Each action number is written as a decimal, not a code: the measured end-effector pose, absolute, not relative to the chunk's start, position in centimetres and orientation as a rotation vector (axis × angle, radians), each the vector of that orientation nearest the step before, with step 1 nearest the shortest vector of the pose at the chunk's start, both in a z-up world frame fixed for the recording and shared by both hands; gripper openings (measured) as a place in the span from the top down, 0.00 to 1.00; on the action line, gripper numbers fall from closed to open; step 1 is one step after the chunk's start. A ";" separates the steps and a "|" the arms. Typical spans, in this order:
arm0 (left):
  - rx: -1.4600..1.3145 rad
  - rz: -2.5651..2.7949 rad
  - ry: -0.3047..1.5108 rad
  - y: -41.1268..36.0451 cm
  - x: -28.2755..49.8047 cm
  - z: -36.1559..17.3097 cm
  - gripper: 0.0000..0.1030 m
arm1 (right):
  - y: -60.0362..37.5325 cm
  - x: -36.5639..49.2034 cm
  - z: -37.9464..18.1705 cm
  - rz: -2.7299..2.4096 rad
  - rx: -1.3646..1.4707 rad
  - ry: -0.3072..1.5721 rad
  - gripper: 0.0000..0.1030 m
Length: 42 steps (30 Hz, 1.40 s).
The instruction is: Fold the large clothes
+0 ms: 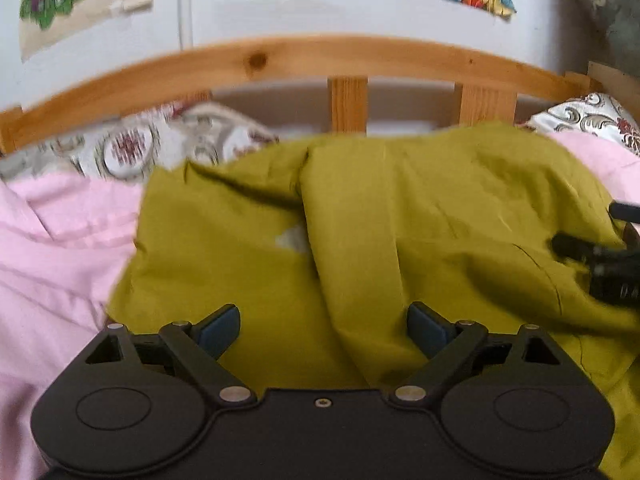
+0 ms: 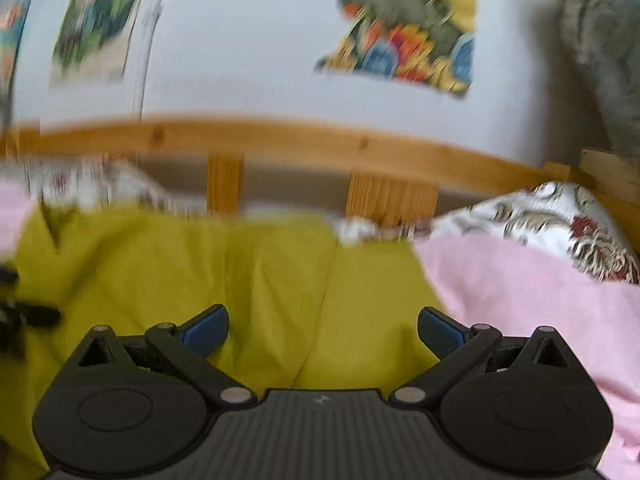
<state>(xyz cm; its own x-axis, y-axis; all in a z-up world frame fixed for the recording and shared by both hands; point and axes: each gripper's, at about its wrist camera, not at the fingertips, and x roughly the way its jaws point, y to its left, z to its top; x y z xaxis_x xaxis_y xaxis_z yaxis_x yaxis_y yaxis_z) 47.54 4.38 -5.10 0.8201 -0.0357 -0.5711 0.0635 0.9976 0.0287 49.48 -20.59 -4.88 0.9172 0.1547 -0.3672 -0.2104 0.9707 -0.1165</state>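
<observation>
An olive-green garment [image 1: 360, 220] lies rumpled on a pink sheet [image 1: 60, 248], with a fold ridge down its middle and a small white tag showing. My left gripper [image 1: 324, 330] is open just above its near part, holding nothing. My right gripper [image 2: 323, 330] is open over the garment's [image 2: 240, 272] right part, near its edge against the pink sheet [image 2: 520, 292], also holding nothing. The right gripper also shows at the right edge of the left wrist view [image 1: 600, 264]. The left gripper shows at the left edge of the right wrist view [image 2: 20, 312].
A wooden headboard [image 1: 320, 56] with upright slats runs behind the bed. Patterned pillows lie at the back left [image 1: 132, 148] and back right [image 2: 560, 224]. Colourful pictures [image 2: 404, 40] hang on the white wall. A grey fabric hangs at the top right [image 2: 600, 52].
</observation>
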 end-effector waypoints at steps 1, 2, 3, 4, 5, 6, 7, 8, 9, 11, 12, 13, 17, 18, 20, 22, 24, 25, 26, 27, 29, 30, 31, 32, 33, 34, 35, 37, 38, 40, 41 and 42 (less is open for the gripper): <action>0.035 -0.053 0.613 4.6 47.6 -5.4 0.10 | -20.4 49.4 -5.7 0.187 -0.164 0.373 0.00; 0.029 -0.052 0.615 4.7 47.7 -5.6 0.09 | -20.1 49.4 -6.2 0.182 -0.168 0.376 0.00; 0.024 -0.050 0.620 4.8 47.8 -5.8 0.08 | -19.8 49.4 -6.6 0.178 -0.177 0.378 0.00; 0.020 -0.047 0.625 5.0 48.0 -5.9 0.08 | -19.4 49.4 -6.8 0.175 -0.191 0.384 0.00; 0.017 -0.046 0.629 5.0 48.1 -6.0 0.07 | -19.3 49.3 -6.9 0.177 -0.206 0.393 0.00; 0.010 -0.046 0.629 5.1 48.0 -5.9 0.07 | -19.2 49.3 -7.0 0.179 -0.214 0.397 0.00; 0.005 -0.045 0.627 5.1 47.8 -5.7 0.07 | -19.1 49.2 -6.8 0.182 -0.215 0.397 0.00; -0.004 -0.042 0.622 5.1 47.6 -5.4 0.08 | -19.2 48.9 -6.5 0.186 -0.217 0.394 0.00; -0.020 -0.040 0.618 5.3 47.1 -5.0 0.07 | -19.2 48.4 -6.1 0.183 -0.217 0.387 0.00; -0.042 -0.048 0.609 5.5 46.1 -4.4 0.04 | -19.3 46.9 -5.4 0.177 -0.212 0.364 0.00; -0.039 -0.056 0.603 5.4 45.4 -4.2 0.01 | -19.3 46.0 -5.1 0.184 -0.211 0.357 0.00; -0.027 -0.056 0.604 5.3 44.7 -4.1 0.01 | -19.3 45.4 -5.0 0.192 -0.219 0.358 0.00; -0.005 -0.024 0.676 4.3 43.4 -4.8 0.01 | -18.5 44.2 -5.8 0.203 -0.326 0.403 0.00; -0.013 -0.015 0.677 4.2 43.0 -4.6 0.01 | -18.3 44.0 -5.8 0.199 -0.338 0.409 0.00; -0.028 -0.008 0.675 4.1 42.1 -4.1 0.01 | -18.4 43.2 -4.9 0.195 -0.325 0.413 0.00; -0.035 -0.005 0.674 4.0 40.5 -3.3 0.01 | -18.8 41.6 -3.5 0.211 -0.306 0.389 0.00; -0.029 -0.010 0.659 4.0 38.2 -2.2 0.01 | -19.2 39.3 -1.9 0.240 -0.317 0.352 0.00; -0.027 -0.017 0.652 4.1 36.9 -1.7 0.01 | -19.5 37.7 -1.1 0.250 -0.331 0.332 0.00; -0.025 -0.026 0.642 4.2 35.5 -1.1 0.01 | -19.7 36.4 -0.5 0.255 -0.336 0.321 0.00; -0.025 -0.032 0.628 4.3 33.9 -0.6 0.01 | -20.0 34.7 0.1 0.258 -0.337 0.315 0.00; -0.021 -0.036 0.604 4.4 30.6 0.2 0.01 | -20.9 31.4 1.0 0.264 -0.318 0.315 0.00; -0.021 -0.044 0.596 4.5 29.0 0.5 0.01 | -21.5 29.5 1.3 0.270 -0.305 0.315 0.00; -0.019 -0.056 0.590 4.5 27.3 0.7 0.01 | -22.0 27.7 1.6 0.274 -0.293 0.320 0.00; -0.016 -0.061 0.589 4.5 26.1 0.6 0.01 | -22.7 25.6 1.7 0.278 -0.285 0.327 0.00; -0.011 -0.062 0.594 4.5 24.5 0.6 0.01 | -23.1 24.0 1.9 0.280 -0.285 0.331 0.00; -0.008 -0.070 0.604 4.4 22.8 0.4 0.01 | -23.6 22.1 1.9 0.281 -0.289 0.336 0.00; -0.005 -0.085 0.615 4.5 21.5 0.2 0.01 | -24.0 20.3 1.9 0.281 -0.297 0.341 0.00; 0.003 -0.116 0.636 4.6 18.9 -0.2 0.01 | -24.7 17.3 1.6 0.290 -0.318 0.372 0.00; 0.014 -0.139 0.642 4.8 17.5 -0.3 0.01 | -25.0 15.9 1.4 0.295 -0.337 0.395 0.00; 0.055 -0.184 0.627 5.1 14.9 -0.5 0.01 | -25.3 13.7 0.9 0.309 -0.380 0.460 0.00; 0.080 -0.206 0.610 5.2 13.5 -0.7 0.01 | -25.4 12.8 0.7 0.323 -0.398 0.497 0.00; 0.108 -0.231 0.597 5.2 12.1 -0.9 0.01 | -25.5 12.0 0.4 0.341 -0.412 0.534 0.00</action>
<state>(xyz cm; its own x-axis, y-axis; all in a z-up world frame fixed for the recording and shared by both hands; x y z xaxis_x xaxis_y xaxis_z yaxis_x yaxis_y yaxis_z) 12.11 5.23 -0.89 0.8021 -0.1841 -0.5682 0.2462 0.9686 0.0337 12.04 -25.52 0.37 0.8088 0.2042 -0.5515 -0.4140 0.8637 -0.2874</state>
